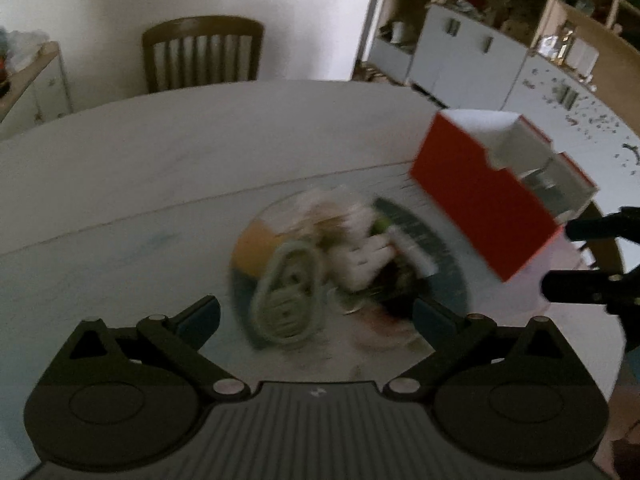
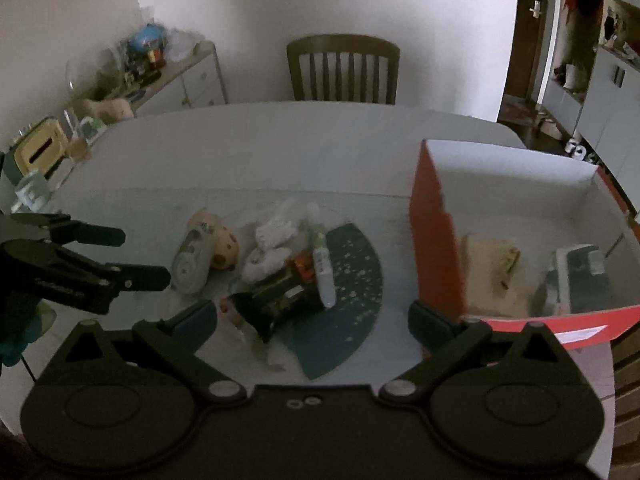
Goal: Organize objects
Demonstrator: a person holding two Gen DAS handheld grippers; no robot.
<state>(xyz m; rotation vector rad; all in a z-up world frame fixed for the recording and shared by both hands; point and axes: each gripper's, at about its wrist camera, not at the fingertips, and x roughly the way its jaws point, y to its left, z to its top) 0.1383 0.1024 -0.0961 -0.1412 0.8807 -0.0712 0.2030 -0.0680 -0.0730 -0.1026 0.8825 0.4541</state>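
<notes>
1. Both tongs stand wide with nothing between the pads. The left gripper hangs over the pile in the middle of the table; the right gripper hangs over the pile's near side, close to the box at the table's right edge.

2. The pile is tight: a white cable coil, a white glove, a dark orange-marked gadget and a small bottle lying across it, all partly on a dark mat. Closing on one thing could catch a neighbour or drag the mat.

3. The bottle rests on the gadget, so lifting the gadget first would likely roll it off, perhaps toward the near edge.

4. The coil looks loose; pinched by one loop, it may unwind and trail through the rest.

5. The two grippers are near each other over one small pile. Reaching for adjacent things together risks a knock between them.

6. The right gripper's right finger sits just beside the box wall. A sideways swing could push the box toward the right edge or tip it; a cloth and a grey item already lie inside.

7. The left view is blurred, so its aim is hard to judge.
</notes>
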